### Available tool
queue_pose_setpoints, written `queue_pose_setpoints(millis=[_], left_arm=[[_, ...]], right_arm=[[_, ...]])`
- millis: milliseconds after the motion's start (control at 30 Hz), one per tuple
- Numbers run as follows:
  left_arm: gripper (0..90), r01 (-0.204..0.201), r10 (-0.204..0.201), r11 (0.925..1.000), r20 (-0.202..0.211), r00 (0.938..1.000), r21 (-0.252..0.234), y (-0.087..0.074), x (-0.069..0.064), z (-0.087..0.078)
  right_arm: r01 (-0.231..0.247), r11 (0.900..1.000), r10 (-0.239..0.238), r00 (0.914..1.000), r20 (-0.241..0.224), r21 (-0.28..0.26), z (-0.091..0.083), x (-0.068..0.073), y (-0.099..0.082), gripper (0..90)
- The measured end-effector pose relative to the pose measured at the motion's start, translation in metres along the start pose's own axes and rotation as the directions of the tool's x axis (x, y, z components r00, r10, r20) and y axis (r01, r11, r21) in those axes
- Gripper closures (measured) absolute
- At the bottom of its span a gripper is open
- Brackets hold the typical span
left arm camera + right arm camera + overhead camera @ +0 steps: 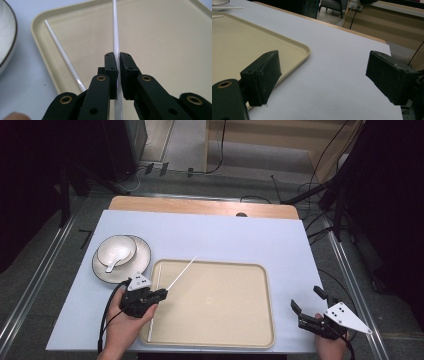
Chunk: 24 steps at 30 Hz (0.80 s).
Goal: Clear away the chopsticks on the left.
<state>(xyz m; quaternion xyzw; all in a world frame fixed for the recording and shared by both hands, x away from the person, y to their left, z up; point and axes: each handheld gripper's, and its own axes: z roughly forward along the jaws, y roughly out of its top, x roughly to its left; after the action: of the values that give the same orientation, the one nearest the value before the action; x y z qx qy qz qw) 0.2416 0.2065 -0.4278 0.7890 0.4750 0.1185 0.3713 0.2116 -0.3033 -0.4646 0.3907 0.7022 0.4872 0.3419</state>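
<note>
left claw [161,294] at tray's [220,340] left edge, clamped on a white chopstick [182,272] slanting up-right | second chopstick [154,306] lies along tray's left rim | right claw [306,301] spread wide over counter [225,237], right of tray | bowl with spoon [116,256] on plate [142,265], upper left

Two white chopsticks are counted: one chopstick [182,271] clamped in the left claw [163,293], and a second chopstick [154,305] lying along the left rim of the tray. One beige tray [250,270] is counted on the table [225,235]. One dark-rimmed plate [142,262] is seen, with one white bowl [125,246] on it and one white spoon [116,260] in the bowl. Two claws are counted, the left one and the right claw [306,301]. Two hands are seen, a left hand [122,327] and a right hand [330,345].
</note>
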Motion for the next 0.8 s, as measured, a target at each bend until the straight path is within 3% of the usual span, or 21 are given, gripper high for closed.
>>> queue_pose_setpoints(millis=[467, 800], left_arm=[[85.1, -0.038, 0.037, 0.9992, 0.049, 0.9981, 0.015, -0.002, -0.024, 0.016], [85.2, -0.013, 0.009, 0.9979, 0.064, 0.9979, 0.064, -0.005, -0.032, 0.029]], right_arm=[[-0.001, 1.0000, 0.001, 1.0000, 0.002, 0.001, 0.000, 0.000, 0.000, 13.0], [-0.001, 1.0000, 0.001, 1.0000, 0.004, 0.002, 0.000, -0.001, -0.001, 13.0]])
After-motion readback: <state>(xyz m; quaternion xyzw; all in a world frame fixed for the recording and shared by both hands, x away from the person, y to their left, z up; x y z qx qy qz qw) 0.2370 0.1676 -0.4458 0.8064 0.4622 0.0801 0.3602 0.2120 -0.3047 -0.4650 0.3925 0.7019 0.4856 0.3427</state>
